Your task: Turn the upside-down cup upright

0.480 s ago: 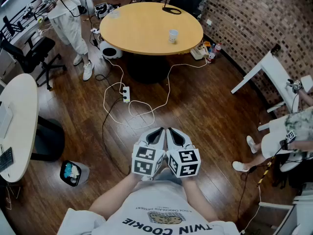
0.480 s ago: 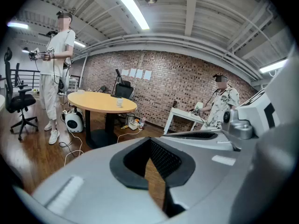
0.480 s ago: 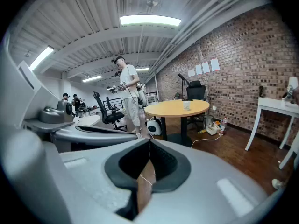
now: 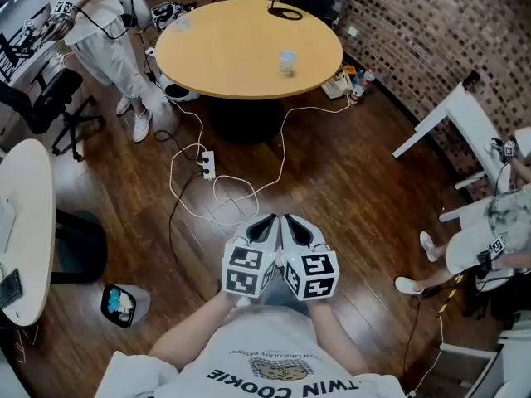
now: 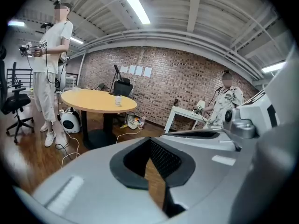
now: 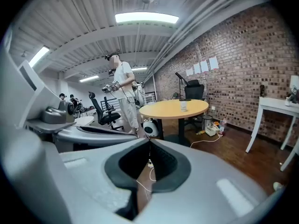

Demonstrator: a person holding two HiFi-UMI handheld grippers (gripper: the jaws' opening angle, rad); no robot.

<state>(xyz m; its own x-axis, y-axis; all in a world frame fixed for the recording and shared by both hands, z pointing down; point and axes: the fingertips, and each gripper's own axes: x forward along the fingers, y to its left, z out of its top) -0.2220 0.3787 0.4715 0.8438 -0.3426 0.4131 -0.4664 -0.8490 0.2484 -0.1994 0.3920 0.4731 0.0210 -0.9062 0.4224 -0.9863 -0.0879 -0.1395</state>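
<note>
Two grey handheld units, left gripper and right gripper, are hovering side by side, jaws clenched and empty, well apart from the small clear cup sitting on the round yellow table.

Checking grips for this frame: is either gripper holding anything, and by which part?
Nothing is held. The left gripper and right gripper are both shut with nothing between the jaws; the cup sits far off on the round table.
</note>
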